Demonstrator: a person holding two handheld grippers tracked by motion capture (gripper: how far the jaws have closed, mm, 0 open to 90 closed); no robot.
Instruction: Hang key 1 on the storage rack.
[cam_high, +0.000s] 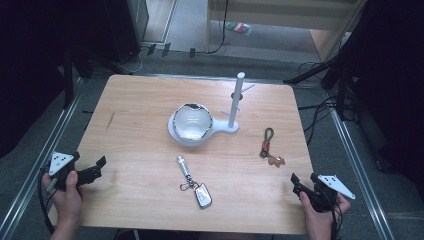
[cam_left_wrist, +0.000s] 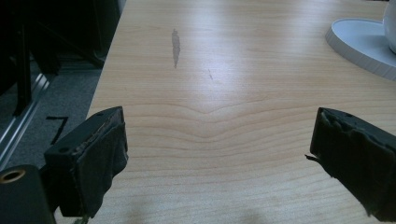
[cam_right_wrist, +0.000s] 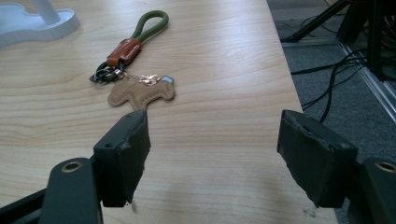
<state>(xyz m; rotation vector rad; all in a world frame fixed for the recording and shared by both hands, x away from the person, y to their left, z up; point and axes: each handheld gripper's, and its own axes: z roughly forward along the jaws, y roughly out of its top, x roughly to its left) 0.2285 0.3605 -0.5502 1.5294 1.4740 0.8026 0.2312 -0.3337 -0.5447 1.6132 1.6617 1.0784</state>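
My right gripper (cam_right_wrist: 212, 154) hangs low over the worktop (cam_right_wrist: 219, 93) with its jaws wide and nothing between them. The leather keychain (cam_right_wrist: 140, 91) lies at eleven o'clock, just beyond the jaw tips. My left gripper (cam_left_wrist: 217, 154) is also wide and bare, with the white stand base (cam_left_wrist: 362, 44) at one o'clock.

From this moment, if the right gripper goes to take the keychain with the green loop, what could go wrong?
1. The green-loop keychain lies flat on the table; the open right gripper may catch only the tan leather charm, leaving the rest dangling.
2. It lies near the table's right edge, so a push could slide it off.
3. The white stand has a tall thin post; a careless carry toward it might knock it or the shiny bowl.
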